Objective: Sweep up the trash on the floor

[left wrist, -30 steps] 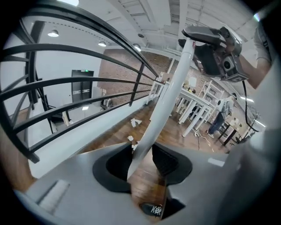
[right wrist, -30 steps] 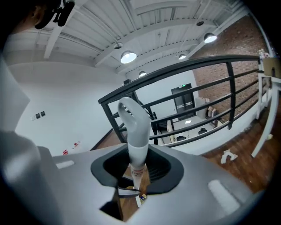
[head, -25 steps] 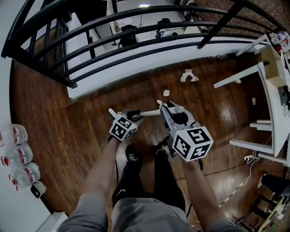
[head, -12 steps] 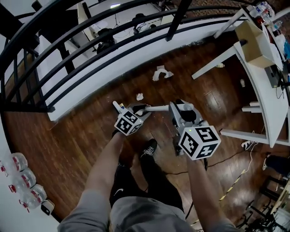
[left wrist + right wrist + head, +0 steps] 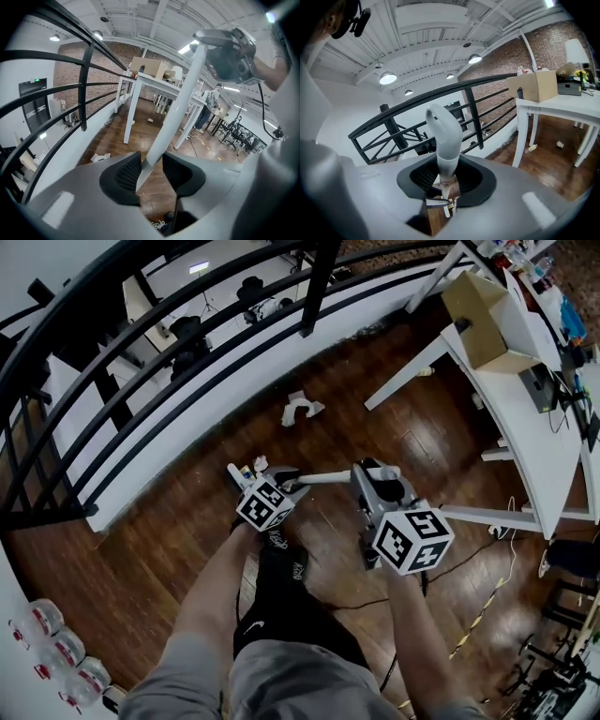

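Observation:
A white broom handle (image 5: 323, 477) runs level between my two grippers in the head view. My left gripper (image 5: 281, 480) is shut on it, and the pole (image 5: 173, 112) rises from between its pads toward the right gripper. My right gripper (image 5: 367, 471) is shut on the same handle near its rounded end (image 5: 443, 131). The broom's head is hidden. A crumpled white paper (image 5: 300, 409) lies on the dark wood floor ahead by the railing base and also appears as the paper (image 5: 100, 157). A small white scrap (image 5: 260, 466) lies just beyond the left gripper.
A black railing (image 5: 141, 381) on a white kerb borders the floor at the left and front. A white table (image 5: 525, 399) with a cardboard box (image 5: 483, 310) stands at the right. Water bottles (image 5: 56, 652) stand at the lower left. A cable (image 5: 450, 563) lies by my legs.
The person has walked and turned, so the crumpled paper and railing slid left in view and the table came closer. Both grippers kept their hold on the handle.

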`<act>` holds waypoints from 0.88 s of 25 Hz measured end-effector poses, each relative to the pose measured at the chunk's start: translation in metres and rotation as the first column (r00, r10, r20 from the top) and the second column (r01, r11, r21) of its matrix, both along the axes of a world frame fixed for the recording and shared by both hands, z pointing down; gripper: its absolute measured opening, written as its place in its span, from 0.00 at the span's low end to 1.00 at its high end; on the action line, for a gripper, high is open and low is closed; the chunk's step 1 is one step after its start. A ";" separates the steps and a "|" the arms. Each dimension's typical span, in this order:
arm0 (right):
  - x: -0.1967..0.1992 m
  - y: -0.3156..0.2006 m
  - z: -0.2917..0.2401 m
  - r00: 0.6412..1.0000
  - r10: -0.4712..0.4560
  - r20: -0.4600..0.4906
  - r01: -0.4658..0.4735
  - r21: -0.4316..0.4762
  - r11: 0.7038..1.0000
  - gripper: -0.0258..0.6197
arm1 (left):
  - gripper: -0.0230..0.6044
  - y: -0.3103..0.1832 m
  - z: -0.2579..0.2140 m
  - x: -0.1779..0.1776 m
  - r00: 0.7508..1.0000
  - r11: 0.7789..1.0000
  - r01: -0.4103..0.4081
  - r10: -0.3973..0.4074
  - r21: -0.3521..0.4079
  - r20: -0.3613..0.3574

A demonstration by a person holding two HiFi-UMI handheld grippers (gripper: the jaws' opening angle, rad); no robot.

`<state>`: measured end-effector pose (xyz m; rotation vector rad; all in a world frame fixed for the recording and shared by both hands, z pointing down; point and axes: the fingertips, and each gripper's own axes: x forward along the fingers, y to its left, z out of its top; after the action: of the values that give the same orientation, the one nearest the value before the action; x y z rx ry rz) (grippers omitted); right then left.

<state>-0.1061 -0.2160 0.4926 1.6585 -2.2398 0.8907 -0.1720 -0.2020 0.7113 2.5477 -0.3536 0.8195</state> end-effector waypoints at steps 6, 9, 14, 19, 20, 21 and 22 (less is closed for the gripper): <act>0.017 -0.052 -0.023 0.999 -0.020 0.034 0.019 0.011 1.000 0.19 | 0.26 -0.042 -0.024 0.013 0.997 0.998 -0.057 0.058 -0.015 0.047; 0.036 -0.091 -0.038 0.999 -0.022 0.040 0.020 0.047 0.999 0.19 | 0.26 -0.086 -0.038 0.031 0.997 0.998 -0.054 0.053 0.014 0.052; 0.080 -0.137 -0.069 0.999 -0.024 0.034 0.020 0.120 0.993 0.19 | 0.26 -0.144 -0.066 0.080 0.999 0.997 -0.039 0.037 0.066 0.023; 0.132 -0.184 -0.086 0.999 -0.038 0.024 0.033 0.172 0.984 0.19 | 0.26 -0.195 -0.080 0.137 1.000 0.996 -0.007 0.008 0.093 -0.010; 0.145 -0.195 -0.089 0.999 -0.050 0.022 0.045 0.181 0.983 0.19 | 0.26 -0.207 -0.083 0.152 1.000 0.995 0.011 -0.010 0.098 -0.012; 0.158 -0.206 -0.092 0.998 -0.063 0.020 0.059 0.188 0.980 0.19 | 0.26 -0.219 -0.085 0.167 1.000 0.994 0.030 -0.028 0.104 -0.013; 0.172 -0.215 -0.095 0.997 -0.075 0.016 0.070 0.195 0.978 0.19 | 0.26 -0.229 -0.088 0.183 0.999 0.993 0.046 -0.044 0.108 -0.015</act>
<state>0.0658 -0.4311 0.3972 1.6390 -2.4551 0.6971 0.0111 -0.4307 0.6235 2.6332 -0.4614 0.7866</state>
